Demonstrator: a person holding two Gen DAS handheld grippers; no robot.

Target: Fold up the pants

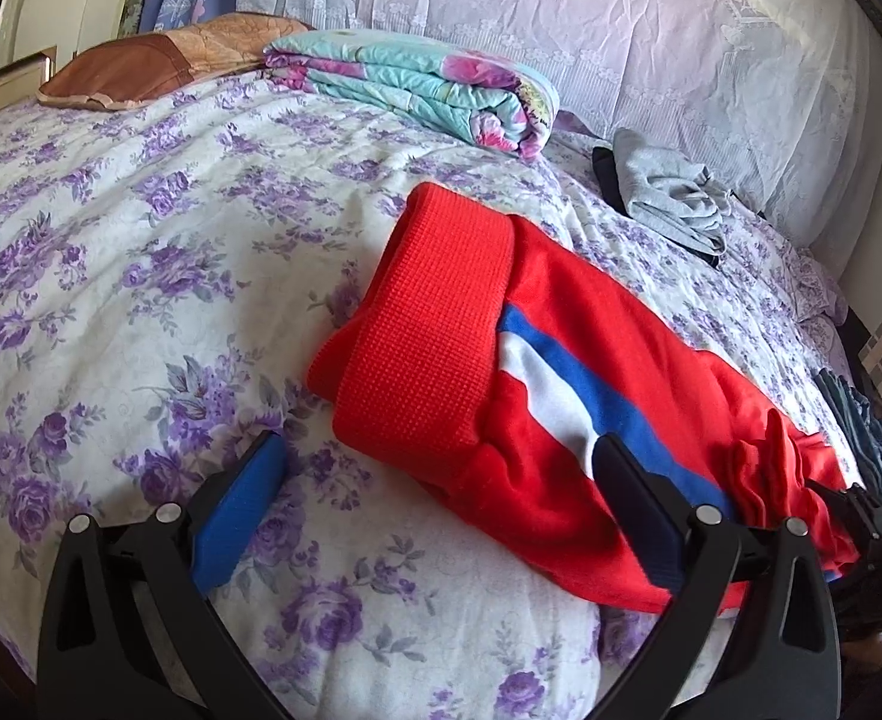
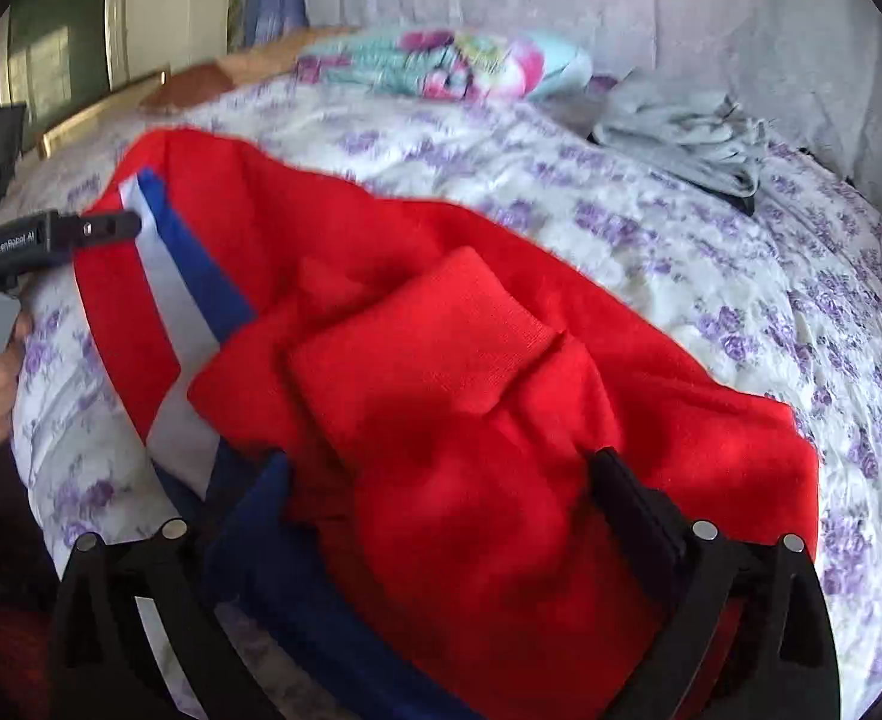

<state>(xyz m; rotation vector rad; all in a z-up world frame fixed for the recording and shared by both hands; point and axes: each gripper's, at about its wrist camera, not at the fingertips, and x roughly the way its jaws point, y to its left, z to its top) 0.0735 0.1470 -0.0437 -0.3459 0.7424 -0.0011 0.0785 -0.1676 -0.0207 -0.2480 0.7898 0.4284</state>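
Left wrist view: your left gripper (image 1: 441,462) fingers spread, grasping nothing; right gripper (image 2: 441,474) likewise. Red pants (image 1: 501,360) part-folded on bed (image 1: 141,240). Next: grip an edge, fold again.

Right cam is blurry, so take this loosely. My right gripper (image 2: 441,510) spread wide over red pants (image 2: 471,372), ribbed cuff folded on top, blue-white stripe running toward left edge of bed (image 2: 621,228). Left gripper (image 2: 132,221) pokes in at stripe, can't tell its state. Grey clothes (image 2: 687,132) and folded floral quilt (image 2: 447,63) along far edge.
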